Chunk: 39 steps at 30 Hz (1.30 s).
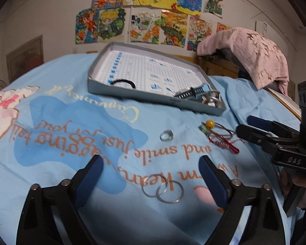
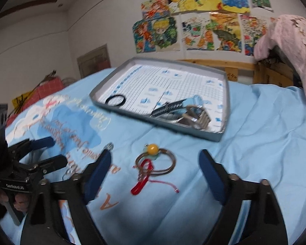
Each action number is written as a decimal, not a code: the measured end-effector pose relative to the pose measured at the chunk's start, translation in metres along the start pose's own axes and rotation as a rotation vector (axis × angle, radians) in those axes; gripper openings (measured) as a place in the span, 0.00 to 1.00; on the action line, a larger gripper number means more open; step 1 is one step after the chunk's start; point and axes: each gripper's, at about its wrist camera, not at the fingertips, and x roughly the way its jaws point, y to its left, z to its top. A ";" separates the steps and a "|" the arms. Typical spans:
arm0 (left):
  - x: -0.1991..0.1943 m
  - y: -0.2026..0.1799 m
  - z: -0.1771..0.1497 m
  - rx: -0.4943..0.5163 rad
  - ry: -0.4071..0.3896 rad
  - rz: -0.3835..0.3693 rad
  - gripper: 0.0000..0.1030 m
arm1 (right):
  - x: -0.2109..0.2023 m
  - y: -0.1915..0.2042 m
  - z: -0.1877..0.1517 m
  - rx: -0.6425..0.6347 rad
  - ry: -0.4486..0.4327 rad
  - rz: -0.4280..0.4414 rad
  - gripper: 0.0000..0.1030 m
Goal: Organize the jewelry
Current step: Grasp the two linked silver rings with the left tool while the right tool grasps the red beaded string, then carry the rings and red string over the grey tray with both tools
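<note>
Both my grippers gaping, empty. R gripper (image 2: 155, 163) over bead bracelet (image 2: 155, 161) on sheet, near tray (image 2: 120, 116). Light, floppy, prob. tangled w/ red cord; pinch the band.

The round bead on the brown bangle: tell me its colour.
Yellow round bead on the brown bangle, clearest in the right wrist view.

Yellow bead (image 2: 152, 148), red charm (image 2: 141, 180), pale-blue printed sheet (image 2: 255, 153).

Bare sheet (image 2: 255, 143) right of the bracelet (image 2: 156, 161); tray (image 2: 222, 134) blocks beyond.
</note>
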 end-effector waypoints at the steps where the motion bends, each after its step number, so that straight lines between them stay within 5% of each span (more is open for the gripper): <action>1: 0.001 0.000 -0.001 0.000 0.011 -0.012 0.82 | 0.002 0.002 -0.001 -0.009 0.013 0.008 0.68; 9: 0.010 -0.002 -0.010 0.010 0.086 -0.104 0.53 | 0.012 0.012 -0.012 -0.042 0.096 0.048 0.46; 18: 0.019 -0.006 -0.017 0.020 0.174 -0.091 0.30 | 0.026 0.016 -0.019 -0.045 0.163 0.046 0.33; 23: 0.019 -0.011 -0.019 0.040 0.206 -0.081 0.27 | 0.028 0.020 -0.023 -0.042 0.207 0.033 0.30; 29: 0.018 -0.012 -0.021 0.051 0.207 -0.074 0.27 | 0.026 0.023 -0.027 -0.026 0.235 0.051 0.08; 39: 0.009 -0.011 -0.018 0.031 0.157 -0.128 0.27 | 0.013 0.026 -0.031 0.040 0.211 0.182 0.07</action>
